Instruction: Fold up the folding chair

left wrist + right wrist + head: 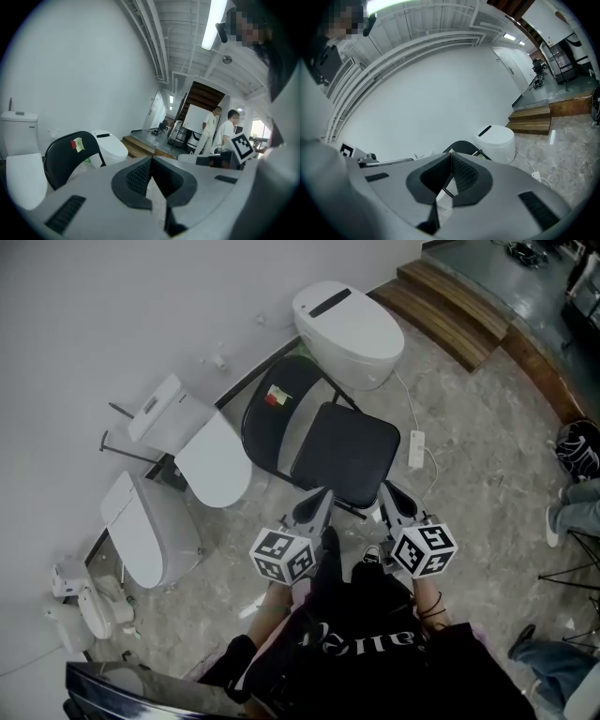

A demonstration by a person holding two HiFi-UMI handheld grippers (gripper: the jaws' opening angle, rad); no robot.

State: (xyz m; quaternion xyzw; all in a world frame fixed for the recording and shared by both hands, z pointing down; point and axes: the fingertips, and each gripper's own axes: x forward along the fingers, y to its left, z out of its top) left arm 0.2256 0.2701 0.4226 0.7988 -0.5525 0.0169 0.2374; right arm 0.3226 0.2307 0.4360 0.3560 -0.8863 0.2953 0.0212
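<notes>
The folding chair (pixel 342 457) is seen standing open on the floor (pixel 487 446), close to the floor's edge along the white wall, with a white toilet (pixel 349 329) just behind its backrest (pixel 255 423). The left hand-held gripper (pixel 319 495) and the right hand-held gripper (pixel 391 491) are held near the seat's front edge, each with jaws pressed together and nothing between them, so the approach is judged to be in hand and no folding begun. For the next move, the jaws would have to be opened and the seat's front edge gripped and swung up toward the backrest.
</notes>
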